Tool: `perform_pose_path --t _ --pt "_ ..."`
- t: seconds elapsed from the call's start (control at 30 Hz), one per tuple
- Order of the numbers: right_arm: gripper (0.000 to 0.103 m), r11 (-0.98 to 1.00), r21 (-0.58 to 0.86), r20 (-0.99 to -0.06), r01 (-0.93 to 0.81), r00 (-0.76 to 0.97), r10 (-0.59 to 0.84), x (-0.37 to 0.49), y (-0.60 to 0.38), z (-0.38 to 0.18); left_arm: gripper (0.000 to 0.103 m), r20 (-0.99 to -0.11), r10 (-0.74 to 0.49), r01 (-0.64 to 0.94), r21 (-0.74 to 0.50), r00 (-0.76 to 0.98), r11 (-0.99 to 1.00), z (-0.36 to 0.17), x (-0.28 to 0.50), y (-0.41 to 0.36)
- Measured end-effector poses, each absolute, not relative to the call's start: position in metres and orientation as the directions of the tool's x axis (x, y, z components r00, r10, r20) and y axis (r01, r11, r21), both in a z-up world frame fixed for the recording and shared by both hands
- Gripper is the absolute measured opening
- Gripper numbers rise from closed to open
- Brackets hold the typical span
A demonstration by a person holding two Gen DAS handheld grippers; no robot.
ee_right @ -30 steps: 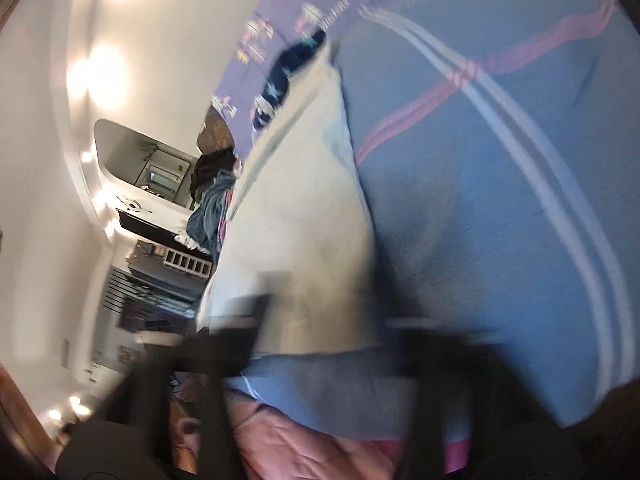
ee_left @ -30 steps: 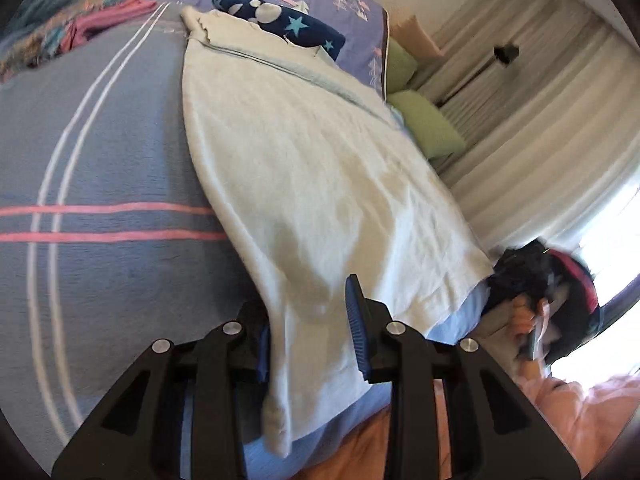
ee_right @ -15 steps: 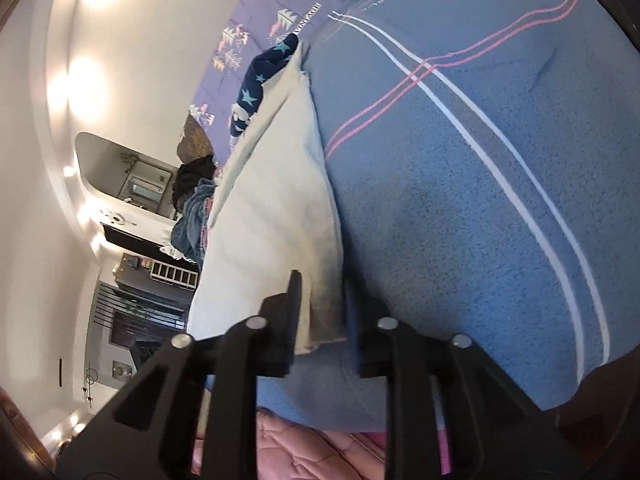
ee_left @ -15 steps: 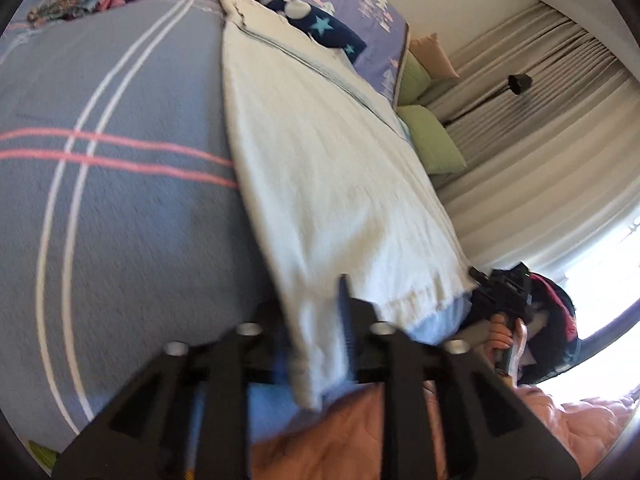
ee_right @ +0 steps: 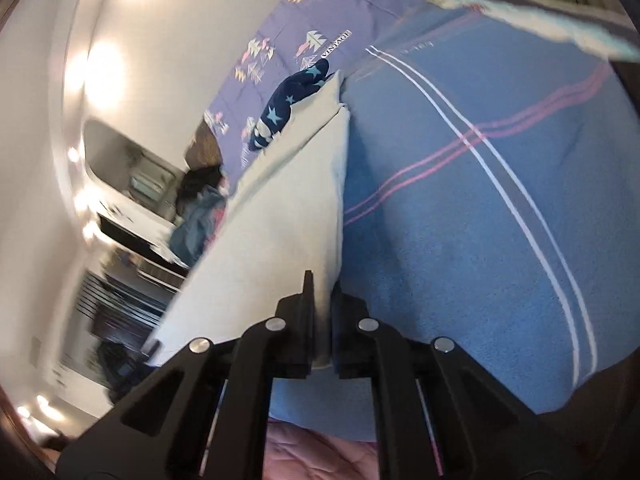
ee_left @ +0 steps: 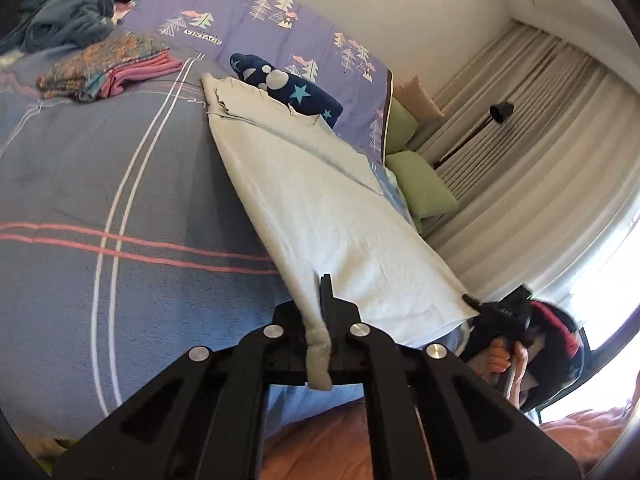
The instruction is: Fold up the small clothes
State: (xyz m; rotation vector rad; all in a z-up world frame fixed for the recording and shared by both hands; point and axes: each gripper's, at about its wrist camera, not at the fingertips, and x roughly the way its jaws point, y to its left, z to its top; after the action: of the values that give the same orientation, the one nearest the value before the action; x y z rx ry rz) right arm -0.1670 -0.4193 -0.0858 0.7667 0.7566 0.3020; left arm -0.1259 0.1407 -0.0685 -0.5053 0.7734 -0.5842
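Observation:
A pale light-blue cloth (ee_left: 332, 224) lies stretched along the blue striped bed cover (ee_left: 120, 200). My left gripper (ee_left: 318, 300) is shut on its near left corner, and a rolled end of fabric hangs between the fingers. My right gripper (ee_right: 322, 296) is shut on the other near corner of the cloth (ee_right: 280, 216). The right gripper also shows in the left wrist view (ee_left: 496, 316), at the cloth's near right corner. The near edge is lifted a little off the bed.
A dark blue star-print garment (ee_left: 288, 88) lies at the cloth's far end by the purple pillow (ee_left: 256, 24). Folded pink and patterned clothes (ee_left: 108, 68) sit far left. Green cushions (ee_left: 420, 184), curtains and a floor lamp stand to the right. A pink quilt (ee_right: 320, 452) lies below.
Both grippers have closed on the cloth's near corners. The near edge has been lifted and pulled taut, and the views have tilted up toward the headboard.

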Motion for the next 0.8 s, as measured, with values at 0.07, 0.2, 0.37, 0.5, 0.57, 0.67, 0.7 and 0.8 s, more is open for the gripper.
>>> perform_pose_path --t 0.07,0.2,0.37,0.5,0.57,0.67,0.7,0.8 --pt "0.006 0.692 0.721 -0.508 0.034 0.705 0.495 -0.164 -0.42 -0.087 0.004 -0.492 -0.665 0.299 -0.628 0.563 0.718 -0.073 -0.124 0.138" --pt "0.006 0.636 0.771 -0.466 0.042 0.718 0.517 -0.158 -0.426 -0.092 0.003 -0.491 -0.666 0.295 -0.633 0.562 0.716 -0.074 -0.119 0.137" --pt "0.006 0.647 0.758 -0.341 -0.087 0.793 0.506 -0.174 -0.42 -0.041 0.003 -0.365 -0.678 0.379 -0.618 0.638 0.689 -0.024 -0.133 0.139" --pt "0.006 0.705 0.685 -0.244 -0.184 0.853 0.461 -0.217 -0.418 0.012 0.003 -0.284 -0.67 0.463 -0.541 0.686 0.702 0.023 -0.166 0.139" --pt "0.007 0.741 0.645 -0.249 -0.186 0.866 0.434 -0.234 -0.417 0.025 0.004 -0.281 -0.66 0.475 -0.509 0.697 0.718 0.034 -0.18 0.14" --pt "0.008 0.748 0.646 -0.288 -0.154 0.858 0.425 -0.235 -0.416 0.019 0.004 -0.31 -0.654 0.465 -0.503 0.69 0.729 0.032 -0.181 0.138" --pt "0.008 0.743 0.652 -0.293 -0.152 0.853 0.432 -0.235 -0.417 0.014 0.004 -0.322 -0.65 0.454 -0.507 0.688 0.733 0.028 -0.177 0.137" --pt "0.008 0.715 0.687 -0.307 -0.126 0.843 0.443 -0.216 -0.419 0.0 0.004 -0.359 -0.651 0.414 -0.547 0.669 0.727 0.016 -0.158 0.139"
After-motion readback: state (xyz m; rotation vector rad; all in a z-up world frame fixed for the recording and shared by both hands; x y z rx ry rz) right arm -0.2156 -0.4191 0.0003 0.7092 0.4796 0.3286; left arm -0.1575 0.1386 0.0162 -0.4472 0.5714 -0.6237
